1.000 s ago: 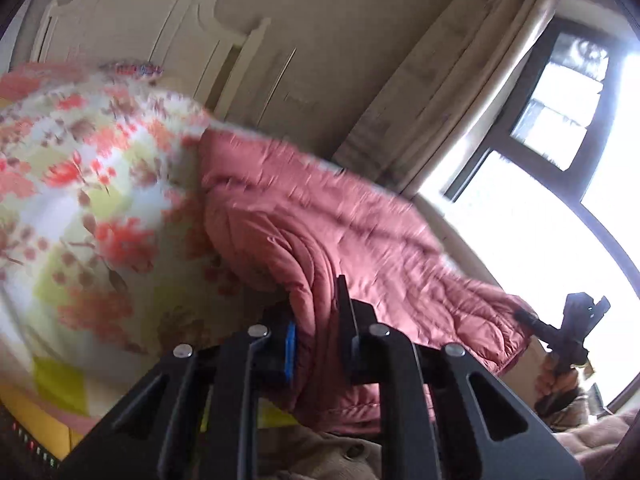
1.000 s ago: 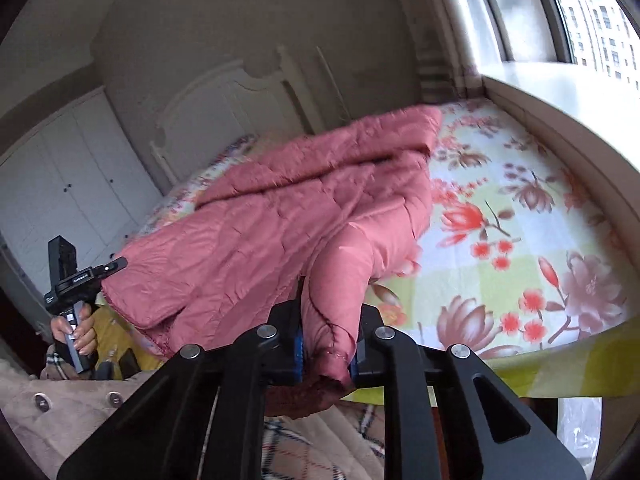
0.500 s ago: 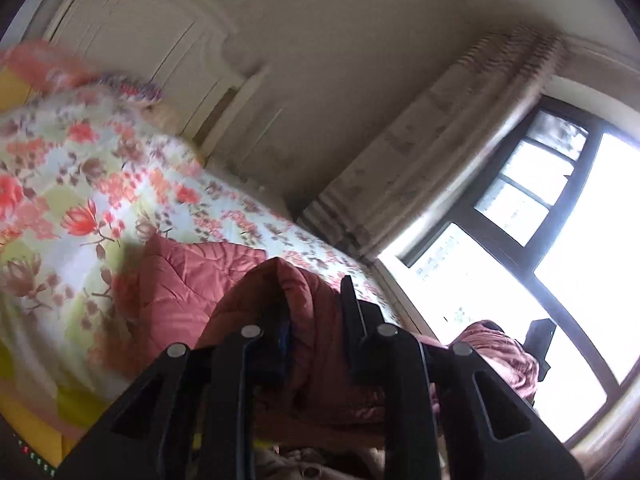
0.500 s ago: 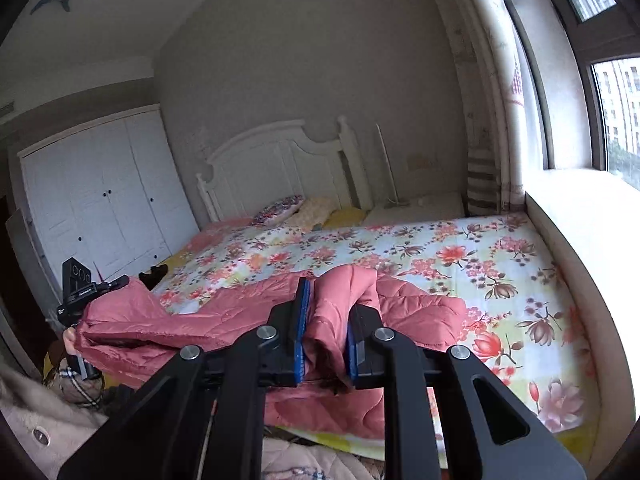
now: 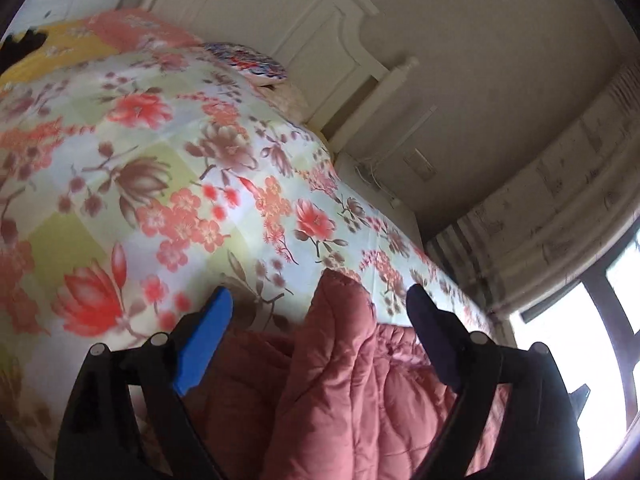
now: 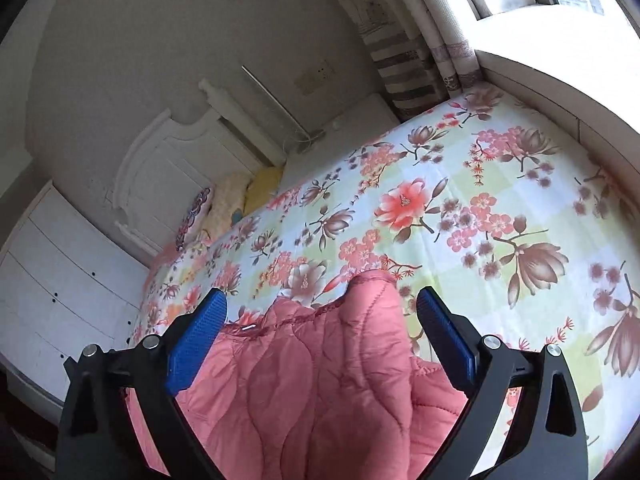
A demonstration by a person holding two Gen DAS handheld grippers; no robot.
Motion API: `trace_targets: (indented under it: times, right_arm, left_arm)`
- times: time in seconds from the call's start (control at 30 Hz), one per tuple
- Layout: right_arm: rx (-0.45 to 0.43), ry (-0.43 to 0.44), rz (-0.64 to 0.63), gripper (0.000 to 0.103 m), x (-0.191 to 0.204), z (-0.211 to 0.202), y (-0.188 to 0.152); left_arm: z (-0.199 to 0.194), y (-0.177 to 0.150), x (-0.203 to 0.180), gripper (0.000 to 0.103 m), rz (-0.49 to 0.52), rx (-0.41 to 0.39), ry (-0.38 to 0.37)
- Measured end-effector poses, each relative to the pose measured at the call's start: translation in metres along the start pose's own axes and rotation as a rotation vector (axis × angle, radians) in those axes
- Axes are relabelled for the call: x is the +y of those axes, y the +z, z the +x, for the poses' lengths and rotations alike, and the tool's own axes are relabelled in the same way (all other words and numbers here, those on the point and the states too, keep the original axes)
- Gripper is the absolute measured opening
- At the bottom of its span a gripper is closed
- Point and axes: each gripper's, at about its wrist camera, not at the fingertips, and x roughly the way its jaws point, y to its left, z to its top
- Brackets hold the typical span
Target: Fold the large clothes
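Item one: the pink quilted coat (image 5: 344,384), the task's garment. We find it in the lower centre of both wrist views, lying bunched on the floral bedsheet (image 5: 168,184), with a raised fold standing up between each pair of fingers. In the right wrist view its stitched hem edge (image 6: 304,312) runs across just above the lower centre.

Item two: the left gripper (image 5: 320,308), lower centre of the left wrist view. We record its jaws as opening; they stand wide, and the coat's fold rises in the gap without touching either pad. The blue pad (image 5: 204,340) sits at lower left, the dark finger opposite at lower right. The garment is let go.

Item three: the right gripper (image 6: 322,312), lower centre of the right wrist view. Its jaws are likewise opening, spread wide, both blue pads (image 6: 196,340) clear of the fabric that rises between them. Nothing is grasped.

Item four, surroundings. We list a white headboard (image 6: 168,184) at centre left of the right wrist view, with pillows (image 6: 228,200) stacked against it, and white drawers (image 6: 60,272) at the left edge. A striped curtain (image 6: 408,64) hangs at upper right. In the left wrist view a window (image 5: 592,320) glares at the right edge.
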Motion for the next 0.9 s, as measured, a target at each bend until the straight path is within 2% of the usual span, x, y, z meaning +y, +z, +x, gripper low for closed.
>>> trace_targets:
  times: [0.07,0.2,0.27,0.3,0.33,0.37,0.4,0.5,0.6,0.67,0.73,0.77,0.83,0.9]
  right_arm:
    - [0.026,-0.085,-0.083,0.093,0.000,0.002,-0.001]
    - [0.137,-0.102,-0.156,0.090,-0.003,0.020,-0.011]
    - [0.165,-0.098,-0.209,0.085,0.000,0.028,-0.019]
    - [0.176,-0.092,-0.238,0.070,0.005,0.032,-0.023]
    - [0.186,-0.088,-0.273,0.056,0.011,0.034,-0.026]
    - [0.184,-0.093,-0.300,0.023,0.016,0.033,-0.028]
    - [0.163,-0.096,-0.329,0.017,0.024,0.026,-0.030]
    - [0.079,-0.078,-0.416,0.013,0.054,-0.014,-0.034]
    - [0.016,-0.095,-0.390,0.013,0.071,-0.043,-0.021]
    - [-0.022,-0.139,-0.347,0.013,0.074,-0.048,-0.008]
    - [-0.038,-0.213,-0.289,0.013,0.069,-0.033,0.003]
    - [-0.031,-0.248,-0.252,0.013,0.063,-0.019,0.006]
    - [-0.010,-0.327,-0.229,0.013,0.051,0.014,0.005]
    - [0.059,-0.410,-0.219,0.013,0.033,0.053,-0.007]
  left_arm:
    - [0.007,-0.001,-0.009,0.090,0.107,0.054,0.010]
    - [0.030,-0.008,-0.023,0.090,0.198,0.146,0.003]
    - [0.042,-0.012,-0.027,0.083,0.228,0.188,-0.019]
    - [0.047,-0.014,-0.031,0.053,0.250,0.209,-0.027]
    - [0.052,-0.016,-0.034,0.007,0.271,0.244,-0.023]
    - [0.051,-0.019,-0.037,0.006,0.283,0.261,-0.017]
    - [0.043,-0.020,-0.043,0.006,0.307,0.235,-0.019]
    - [0.000,-0.015,-0.062,0.006,0.365,0.121,-0.067]
    - [-0.027,-0.001,-0.077,0.005,0.343,0.067,-0.114]
    - [-0.024,0.007,-0.090,0.006,0.366,0.043,-0.063]
    - [-0.003,0.013,-0.096,0.006,0.376,0.047,0.016]
    - [0.018,0.013,-0.095,0.006,0.381,0.057,0.069]
    - [0.056,0.013,-0.083,0.006,0.352,0.105,0.128]
    - [0.094,0.001,-0.064,0.007,0.331,0.162,0.198]
